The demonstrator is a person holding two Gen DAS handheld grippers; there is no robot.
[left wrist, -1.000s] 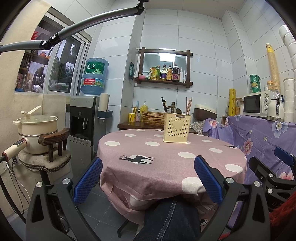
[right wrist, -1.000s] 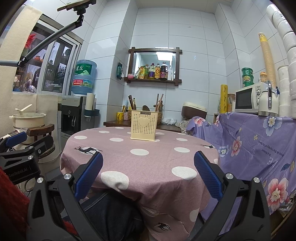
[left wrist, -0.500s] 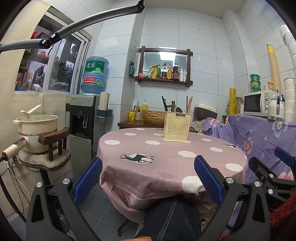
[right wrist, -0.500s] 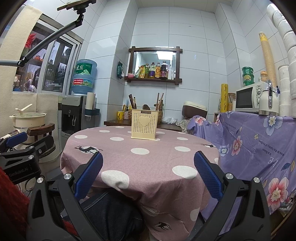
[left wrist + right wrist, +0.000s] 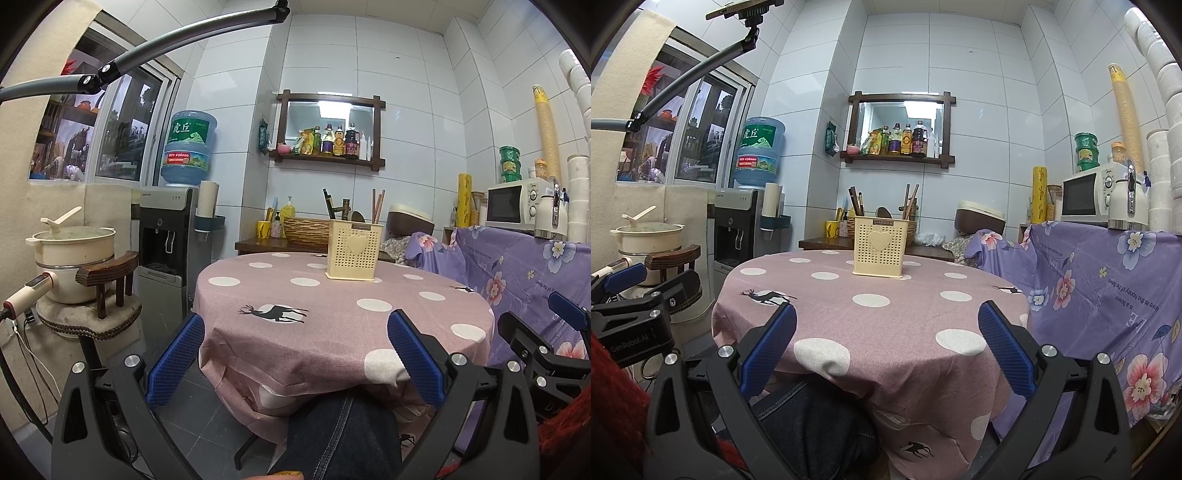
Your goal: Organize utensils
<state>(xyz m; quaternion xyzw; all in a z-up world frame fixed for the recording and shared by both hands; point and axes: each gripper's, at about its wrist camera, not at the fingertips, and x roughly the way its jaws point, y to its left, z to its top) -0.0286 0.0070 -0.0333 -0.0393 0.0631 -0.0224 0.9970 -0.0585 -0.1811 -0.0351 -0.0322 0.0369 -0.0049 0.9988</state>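
Left gripper: fingers spread wide, nothing between them; held low at the near edge of the table, beside the person's denim-clad knee.
Table: round, pink polka-dot cloth; no loose utensils lie on it.
Utensil holder: cream, perforated, heart on the front; upright at the far side of the table, ahead of both grippers and well apart from them.
Utensils: dark handles and chopsticks rise behind the holder's rim, long axes near vertical. Whether they stand in it or in the wicker basket behind cannot be told.
Right gripper: fingers likewise parted and empty, at the near table edge.
Nearer hand: the holder sits nearly centred in the right view, right of centre in the left; neither gripper is clearly closer.
Stage: fits utensils already gathered, or a bare table awaiting them.
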